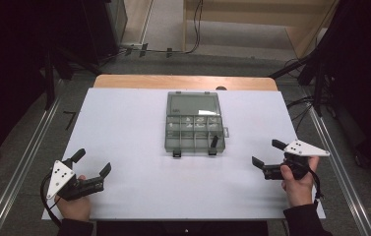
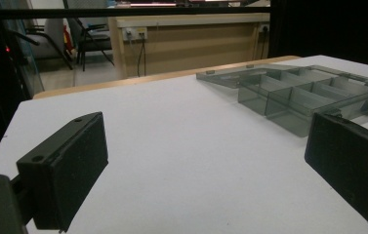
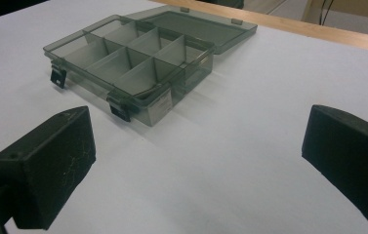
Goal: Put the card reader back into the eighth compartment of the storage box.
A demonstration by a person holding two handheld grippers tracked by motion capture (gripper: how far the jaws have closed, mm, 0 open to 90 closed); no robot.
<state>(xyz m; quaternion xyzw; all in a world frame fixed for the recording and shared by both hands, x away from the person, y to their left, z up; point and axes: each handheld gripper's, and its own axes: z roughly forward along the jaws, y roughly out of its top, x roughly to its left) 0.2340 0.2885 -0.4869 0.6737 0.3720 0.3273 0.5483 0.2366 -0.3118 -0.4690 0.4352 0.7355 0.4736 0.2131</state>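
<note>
The compartment box (image 1: 194, 129) is lying open at the middle of the white desk (image 1: 124, 128), lid flat behind. It is looking light, stiff and slick, best taken by a rim or latch. The left hand-held gripper (image 1: 93, 163) and right hand-held gripper (image 1: 266, 153) are resting wide apart, holding nothing.

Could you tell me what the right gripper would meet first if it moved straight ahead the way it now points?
Probably the smoky transparent plastic compartment box, lying open on the white table. The right gripper is open and aimed slightly to one side of the box, so it might just skim past its near corner.
</note>
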